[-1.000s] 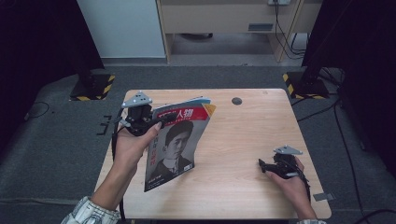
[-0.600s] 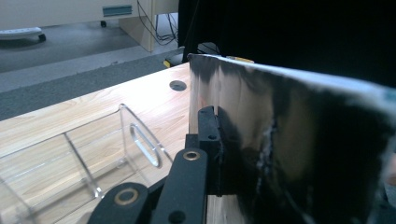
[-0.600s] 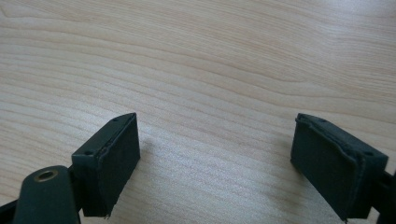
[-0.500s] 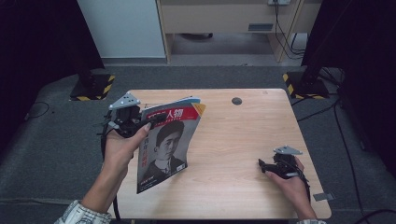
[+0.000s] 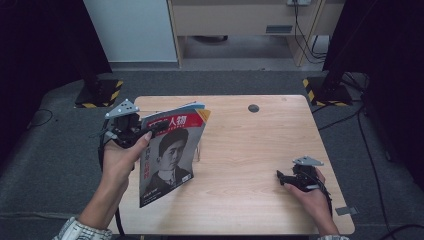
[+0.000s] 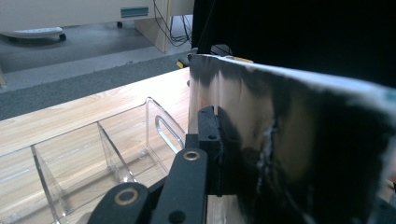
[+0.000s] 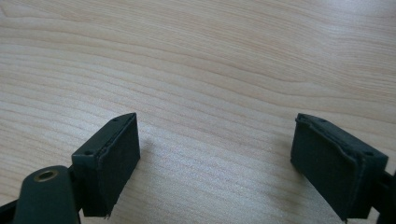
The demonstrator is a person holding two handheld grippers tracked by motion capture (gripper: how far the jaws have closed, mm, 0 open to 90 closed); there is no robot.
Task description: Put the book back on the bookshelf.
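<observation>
A magazine (image 5: 169,156) with a red title band and a portrait on its cover hangs tilted above the left part of the wooden table (image 5: 260,150). My left gripper (image 5: 148,130) is shut on its upper left edge. In the left gripper view the black jaws (image 6: 223,154) clamp the glossy magazine (image 6: 299,135), and a clear acrylic holder (image 6: 107,149) stands on the table just behind it. My right gripper (image 5: 286,179) rests low at the table's right front, open, with bare wood between its pads (image 7: 215,158).
A small dark round spot (image 5: 253,108) lies near the table's far edge. The acrylic holder's edge (image 5: 200,149) peeks out to the right of the magazine. Dark stands with striped feet (image 5: 322,90) flank the table; cabinets stand behind it.
My left hand has carried the magazine to the left, toward the table's left edge, and it hangs a bit lower. The right gripper has stayed put.
</observation>
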